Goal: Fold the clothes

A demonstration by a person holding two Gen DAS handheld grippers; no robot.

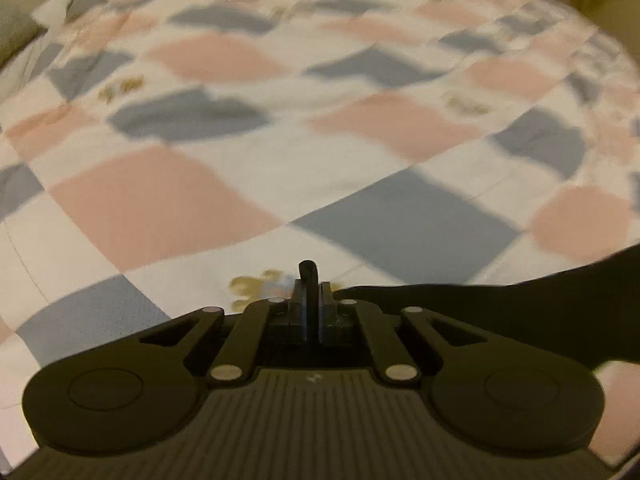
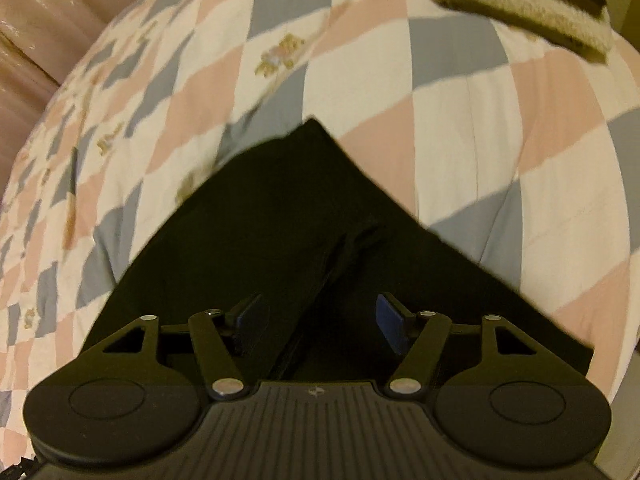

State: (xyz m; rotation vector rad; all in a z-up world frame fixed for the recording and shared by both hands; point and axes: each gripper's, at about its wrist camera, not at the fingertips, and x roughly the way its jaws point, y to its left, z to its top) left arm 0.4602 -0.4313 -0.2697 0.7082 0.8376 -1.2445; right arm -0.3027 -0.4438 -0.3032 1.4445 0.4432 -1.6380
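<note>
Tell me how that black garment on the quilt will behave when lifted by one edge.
Probably floppy: the black garment lies flat on the checked quilt with a soft crease down its middle. Likely light, since a thin pinch of it stands up in the shut left gripper. The rest would probably sag and trail.

The garment (image 2: 288,216) lies spread on the quilt (image 2: 460,128) directly under and ahead of the right gripper (image 2: 316,320), one corner pointing away from it. Far ahead and to that gripper's right, a folded towel (image 2: 516,8) sits on the quilt with something else on top, perhaps more cloth. Ahead of the left gripper (image 1: 311,300) the quilt (image 1: 280,140) stretches away, with an edge of the garment (image 1: 520,312) just to its right. A headboard (image 2: 28,32) stands beyond the quilt's far edge.
</note>
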